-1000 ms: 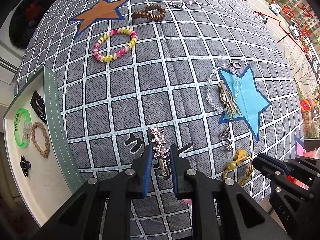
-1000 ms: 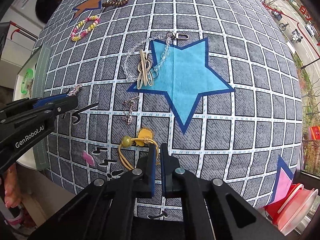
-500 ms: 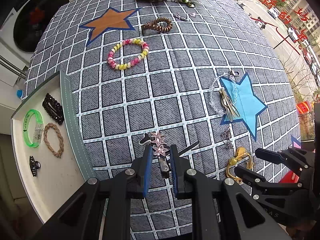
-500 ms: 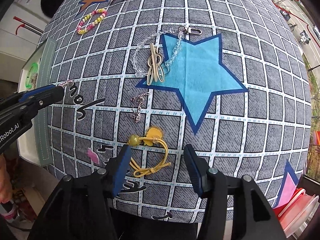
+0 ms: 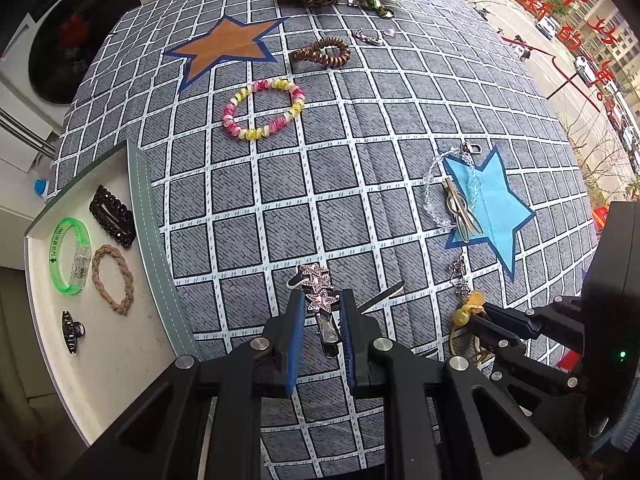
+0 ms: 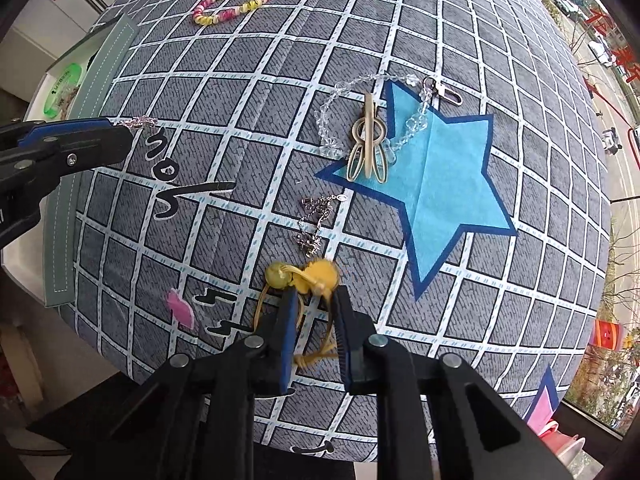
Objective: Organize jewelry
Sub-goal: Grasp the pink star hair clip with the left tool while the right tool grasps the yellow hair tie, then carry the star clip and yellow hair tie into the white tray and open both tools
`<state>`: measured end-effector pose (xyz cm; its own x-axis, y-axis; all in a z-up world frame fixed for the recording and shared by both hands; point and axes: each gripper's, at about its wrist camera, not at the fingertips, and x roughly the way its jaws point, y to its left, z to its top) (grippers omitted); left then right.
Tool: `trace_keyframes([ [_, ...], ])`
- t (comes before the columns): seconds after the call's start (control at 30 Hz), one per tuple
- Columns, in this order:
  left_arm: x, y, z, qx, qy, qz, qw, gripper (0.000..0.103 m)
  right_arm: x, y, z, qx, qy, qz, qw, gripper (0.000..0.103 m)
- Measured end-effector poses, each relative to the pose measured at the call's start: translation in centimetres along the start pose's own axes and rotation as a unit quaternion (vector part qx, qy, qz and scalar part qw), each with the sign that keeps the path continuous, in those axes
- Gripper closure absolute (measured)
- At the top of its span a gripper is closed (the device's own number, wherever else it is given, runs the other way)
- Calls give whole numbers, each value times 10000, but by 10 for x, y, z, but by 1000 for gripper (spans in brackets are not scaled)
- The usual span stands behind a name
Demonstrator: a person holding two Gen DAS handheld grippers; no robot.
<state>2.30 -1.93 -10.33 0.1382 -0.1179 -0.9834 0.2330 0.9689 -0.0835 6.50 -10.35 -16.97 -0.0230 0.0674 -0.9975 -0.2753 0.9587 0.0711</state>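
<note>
The jewelry is lying scattered over a checked cloth [image 5: 360,184], and two pieces are being collected at once. The right gripper [image 6: 314,308], which a second ago was pinched empty short of the yellow hair tie [image 6: 308,280] and then swung wide, is now closing around it; the tie's cord loop is sitting between the jaws while its bead and pompom are poking out beyond the tips, so a pickup seems to be starting. The left gripper [image 5: 319,312] is still holding its narrow jaws clamped on the star hair clip [image 5: 318,292], which is now hanging clear of the cloth, probably heading for the tray [image 5: 156,264] at the left edge, where a green bangle [image 5: 70,254] and a braided band [image 5: 112,280] are already lying.
</note>
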Motion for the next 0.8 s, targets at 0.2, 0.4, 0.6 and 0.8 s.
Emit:
trace_keyframes([
  [0.2, -4, 2, 0, -36, -58, 0, 10000, 79, -20, -39, -12, 613, -24, 530, 9967, 99],
  [0.4, -10, 7, -1, -87, -122, 4, 9999, 79, -35, -65, -7, 887, -111, 729, 9933, 99],
  [0.6, -19, 18, -3, -193, -218, 5, 9996, 79, -58, -75, 7, 848, -256, 782, 9930, 99],
  [0.8, -30, 38, -9, -399, -339, 39, 9986, 79, -73, -64, 19, 721, -429, 883, 9926, 99],
])
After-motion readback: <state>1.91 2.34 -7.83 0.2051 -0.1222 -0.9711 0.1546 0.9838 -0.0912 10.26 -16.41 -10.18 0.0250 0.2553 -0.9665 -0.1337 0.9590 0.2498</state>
